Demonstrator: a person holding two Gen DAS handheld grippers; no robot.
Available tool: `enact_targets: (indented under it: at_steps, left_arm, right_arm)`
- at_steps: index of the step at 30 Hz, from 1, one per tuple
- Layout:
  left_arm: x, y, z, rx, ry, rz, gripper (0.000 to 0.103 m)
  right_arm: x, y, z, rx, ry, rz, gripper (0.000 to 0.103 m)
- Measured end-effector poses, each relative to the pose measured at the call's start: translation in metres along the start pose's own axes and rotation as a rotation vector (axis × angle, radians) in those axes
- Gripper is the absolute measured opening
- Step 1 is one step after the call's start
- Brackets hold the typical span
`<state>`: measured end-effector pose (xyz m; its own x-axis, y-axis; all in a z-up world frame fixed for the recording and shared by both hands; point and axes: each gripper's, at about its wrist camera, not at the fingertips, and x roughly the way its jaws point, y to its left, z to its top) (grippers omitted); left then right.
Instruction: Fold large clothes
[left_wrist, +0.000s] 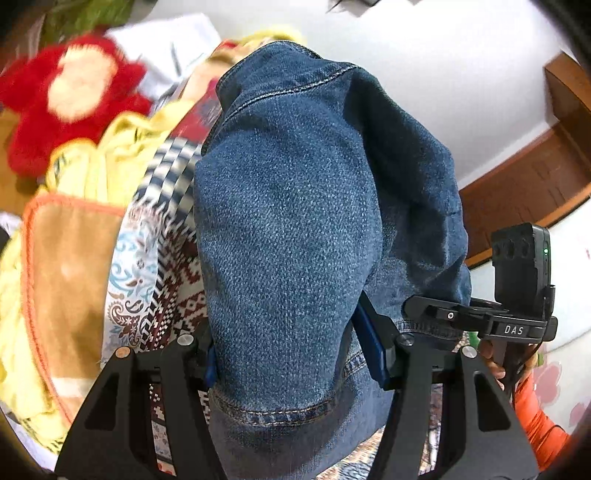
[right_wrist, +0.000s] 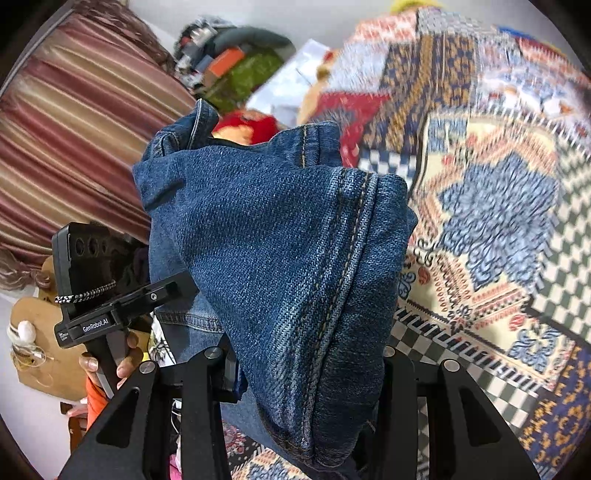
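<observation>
A blue denim garment (left_wrist: 295, 221) with orange stitching fills the middle of the left wrist view. My left gripper (left_wrist: 295, 365) is shut on a thick bunch of it, with the hem hanging just below the fingers. In the right wrist view the same denim (right_wrist: 288, 251) drapes over my right gripper (right_wrist: 306, 373), which is shut on a seamed fold of it. Both grippers hold the garment up above a patterned bedspread (right_wrist: 498, 221). The other gripper shows in each view, held by a hand, at the right of the left wrist view (left_wrist: 517, 295) and the left of the right wrist view (right_wrist: 96, 295).
A red plush toy (left_wrist: 70, 96), yellow cloth (left_wrist: 110, 158) and an orange-edged brown blanket (left_wrist: 70, 266) lie at the left. A wooden headboard (left_wrist: 535, 184) stands at the right. Striped curtains (right_wrist: 74, 129) hang at the left, with clutter (right_wrist: 229, 59) behind.
</observation>
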<state>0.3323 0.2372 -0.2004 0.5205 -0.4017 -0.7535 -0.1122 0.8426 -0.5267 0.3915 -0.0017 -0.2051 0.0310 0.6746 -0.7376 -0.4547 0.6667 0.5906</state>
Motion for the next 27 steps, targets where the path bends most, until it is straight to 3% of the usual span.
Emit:
enact_targets:
  at_steps: [6,10,14,16,20,27]
  left_arm:
    - [0.054,0.045,0.007,-0.107,0.066,-0.015,0.060]
    - [0.080,0.058,0.008,-0.099,0.077,0.020,0.065]
    - [0.079,0.058,0.002,-0.066,0.052,0.009,0.068]
    - [0.077,0.058,-0.002,-0.056,0.043,0.014,0.068]
    - [0.063,0.051,-0.017,-0.046,0.026,0.058,0.068]
    - [0.025,0.011,-0.030,0.089,-0.008,0.241,0.068]
  right_arm:
    - [0.048,-0.035,0.014,0.071,0.057,0.000,0.039]
    - [0.074,-0.059,0.024,0.073,0.067,-0.013,0.042]
    - [0.085,-0.075,0.030,0.050,0.075,0.015,0.048]
    - [0.083,-0.083,0.030,0.038,0.082,0.034,0.049]
    - [0.064,-0.080,0.021,0.007,0.060,-0.007,0.050]
    - [0.011,-0.063,-0.006,-0.008,-0.026,-0.110,0.050]
